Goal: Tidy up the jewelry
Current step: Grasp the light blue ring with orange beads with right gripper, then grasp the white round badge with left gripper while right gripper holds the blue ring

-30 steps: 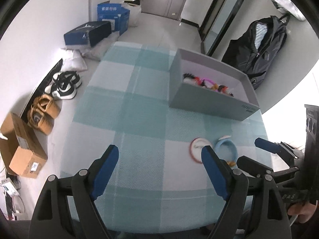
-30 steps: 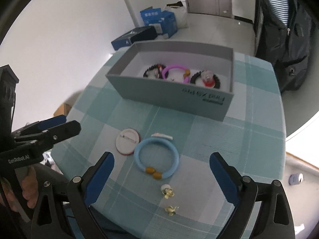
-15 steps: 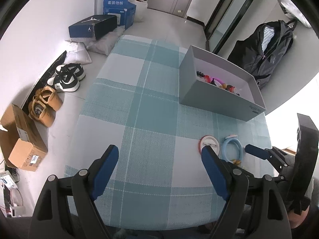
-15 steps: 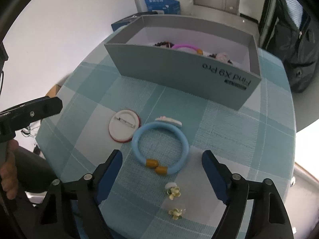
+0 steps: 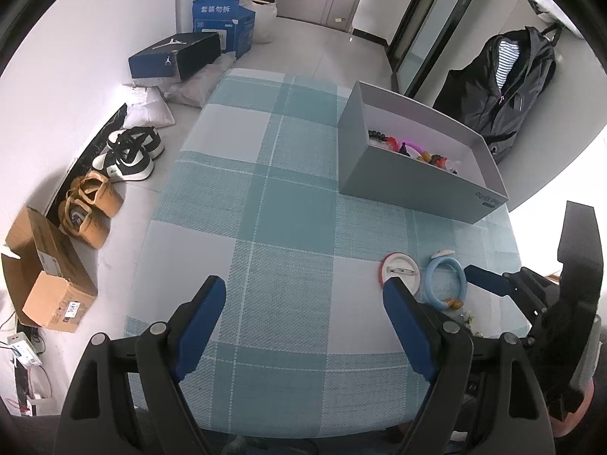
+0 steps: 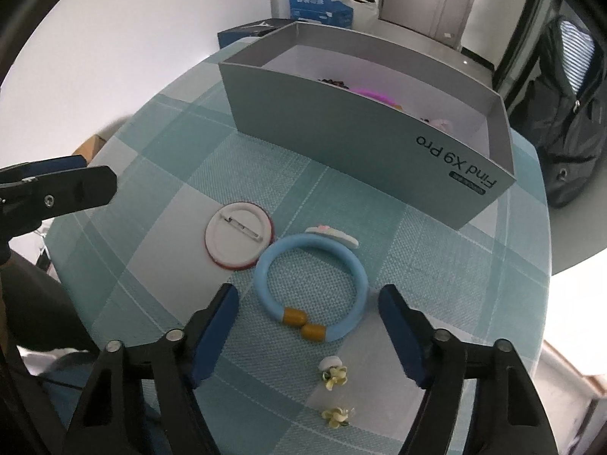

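Note:
A light blue bangle with two amber beads lies on the checked tablecloth, between the open fingers of my right gripper, which hangs low over it. A round white pin badge lies to its left, a small white clip behind it, and two little flower earrings in front. The grey box behind holds several bracelets. My left gripper is open and empty above the table's near edge; the bangle and badge lie to its right.
The table is small, with edges close on all sides. Shoes and cardboard boxes lie on the floor to the left. A dark jacket hangs behind the box.
My right gripper has moved forward and down toward the bangle, which now sits between its fingers. My left gripper has pulled back and up.

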Demonstrator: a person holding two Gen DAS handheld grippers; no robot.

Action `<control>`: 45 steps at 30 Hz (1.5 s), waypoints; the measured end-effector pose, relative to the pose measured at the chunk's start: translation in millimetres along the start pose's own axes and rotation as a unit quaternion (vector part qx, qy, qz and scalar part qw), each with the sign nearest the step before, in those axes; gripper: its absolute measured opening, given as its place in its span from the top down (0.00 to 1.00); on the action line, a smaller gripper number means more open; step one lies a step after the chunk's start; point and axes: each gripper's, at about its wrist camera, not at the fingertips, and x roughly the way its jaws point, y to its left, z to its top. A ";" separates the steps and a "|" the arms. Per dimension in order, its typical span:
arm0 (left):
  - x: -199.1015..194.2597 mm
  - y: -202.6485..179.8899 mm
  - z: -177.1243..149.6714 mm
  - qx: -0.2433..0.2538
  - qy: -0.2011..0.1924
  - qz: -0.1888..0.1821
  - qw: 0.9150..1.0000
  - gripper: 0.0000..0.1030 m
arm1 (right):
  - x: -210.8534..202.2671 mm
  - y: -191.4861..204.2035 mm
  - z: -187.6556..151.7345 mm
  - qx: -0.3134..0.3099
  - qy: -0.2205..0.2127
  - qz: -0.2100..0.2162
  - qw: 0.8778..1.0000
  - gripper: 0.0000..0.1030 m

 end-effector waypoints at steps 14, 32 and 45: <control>4.6 0.0 0.3 -0.002 0.006 0.007 1.000 0.21 | -7.0 -10.0 -3.6 0.013 -0.004 0.016 1.000 0.44; 23.9 -45.7 -2.5 0.055 0.029 -0.003 0.998 0.21 | -54.0 -75.2 -7.6 0.128 -0.048 0.058 0.989 0.44; 48.4 -68.3 -2.7 0.080 0.060 0.033 0.994 0.22 | -86.0 -109.0 -39.4 0.169 -0.074 0.058 0.981 0.43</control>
